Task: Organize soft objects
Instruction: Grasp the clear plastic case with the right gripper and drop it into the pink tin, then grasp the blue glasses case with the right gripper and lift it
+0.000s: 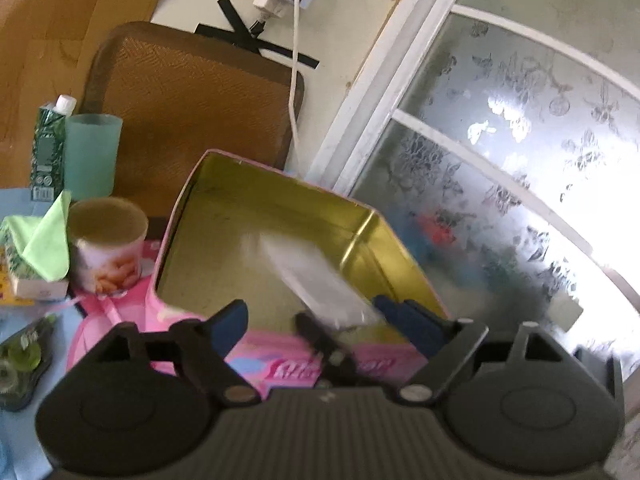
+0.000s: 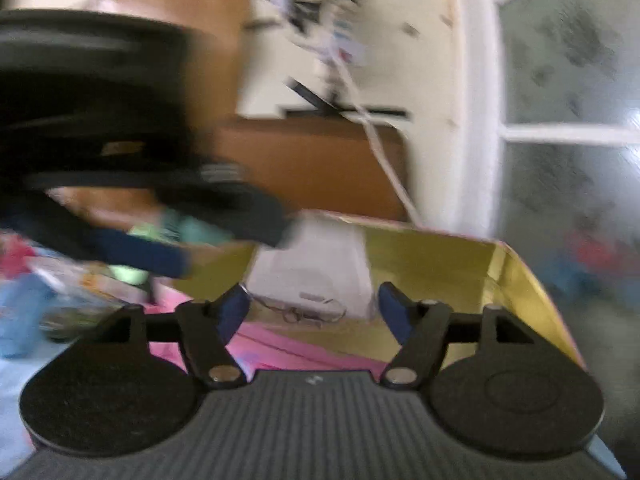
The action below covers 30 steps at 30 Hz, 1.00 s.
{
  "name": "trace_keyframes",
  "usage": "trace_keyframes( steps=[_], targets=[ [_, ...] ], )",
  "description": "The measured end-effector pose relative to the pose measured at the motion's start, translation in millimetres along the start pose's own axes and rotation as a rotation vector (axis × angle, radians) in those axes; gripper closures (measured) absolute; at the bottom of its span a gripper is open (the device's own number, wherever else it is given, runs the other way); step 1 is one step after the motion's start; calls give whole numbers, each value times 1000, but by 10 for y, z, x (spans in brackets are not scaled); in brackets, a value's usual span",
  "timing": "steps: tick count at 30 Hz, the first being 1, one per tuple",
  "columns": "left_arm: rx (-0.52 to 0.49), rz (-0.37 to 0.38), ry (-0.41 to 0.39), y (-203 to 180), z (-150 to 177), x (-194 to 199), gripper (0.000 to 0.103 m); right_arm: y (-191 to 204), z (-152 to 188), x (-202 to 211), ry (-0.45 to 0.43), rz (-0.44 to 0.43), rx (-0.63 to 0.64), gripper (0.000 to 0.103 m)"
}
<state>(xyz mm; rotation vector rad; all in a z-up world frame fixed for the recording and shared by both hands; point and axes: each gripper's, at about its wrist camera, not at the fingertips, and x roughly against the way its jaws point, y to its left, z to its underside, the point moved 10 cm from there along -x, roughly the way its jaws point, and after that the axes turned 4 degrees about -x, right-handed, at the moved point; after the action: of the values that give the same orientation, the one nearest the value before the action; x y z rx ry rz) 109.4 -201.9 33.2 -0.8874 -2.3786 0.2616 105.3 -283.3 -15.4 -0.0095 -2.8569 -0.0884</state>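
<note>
both claws wide, empty: left claw, right claw. white packet (blurred) inside gold-lined pink tin.

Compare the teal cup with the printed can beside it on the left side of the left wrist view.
The teal cup is plain, frosted and taller; the printed can is shorter, wider, and white with a picture of orange-tan food on its side. The cup stands farther back by the green carton; the can sits nearer, next to the pink tin. Both stand upright with open tops.
</note>
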Motion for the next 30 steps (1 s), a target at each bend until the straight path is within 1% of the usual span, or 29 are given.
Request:
trace_keyframes(
  steps=[3,5,8,11,13,16,18,19,20,22,24,25,26,27,28,29,30],
  targets=[
    [-17,-24,-4,108,152,154,16,-175,46,100,-21,-4,-89,25],
    [-6,-26,-34,234,236,375,12,-146,49,186,-38,-21,-93,25],
    [29,-48,-76,473,344,743,10,74,16,267,-73,-68,-45,25],
    [69,-97,-124,756,455,1141,10,395,-1,301,-76,-181,-14,25],
    [95,-160,-151,978,514,1375,10,708,67,323,-33,-275,3,25],
    [162,-285,-192,1403,617,1702,9,1178,232,343,49,-412,14,25],
    [184,-388,-197,1670,652,1845,8,1426,323,337,96,-464,30,25],
    [185,-451,-194,1802,695,1908,7,1564,371,362,112,-485,49,25],
    [185,-497,-194,1907,728,1958,7,1669,393,397,114,-496,71,25],
    [191,-553,-190,2073,811,2007,7,1845,380,398,107,-510,127,25],
    [218,-559,-181,2199,923,1983,7,2012,357,338,117,-520,152,26],
    [246,-555,-162,2256,961,1954,9,2106,350,289,135,-528,150,26],
    [252,-544,-168,2262,952,1967,8,2152,333,201,155,-535,145,26],
    [254,-540,-185,2277,939,1988,3,2238,342,145,184,-544,137,26],
    [255,-543,-183,2302,934,1984,3,2312,354,96,212,-550,129,26],
    [259,-535,-177,2314,946,1972,3,2377,368,42,233,-553,122,27],
    [260,-528,-173,2307,958,1971,3,2455,401,-7,259,-561,124,32]
  ],
)
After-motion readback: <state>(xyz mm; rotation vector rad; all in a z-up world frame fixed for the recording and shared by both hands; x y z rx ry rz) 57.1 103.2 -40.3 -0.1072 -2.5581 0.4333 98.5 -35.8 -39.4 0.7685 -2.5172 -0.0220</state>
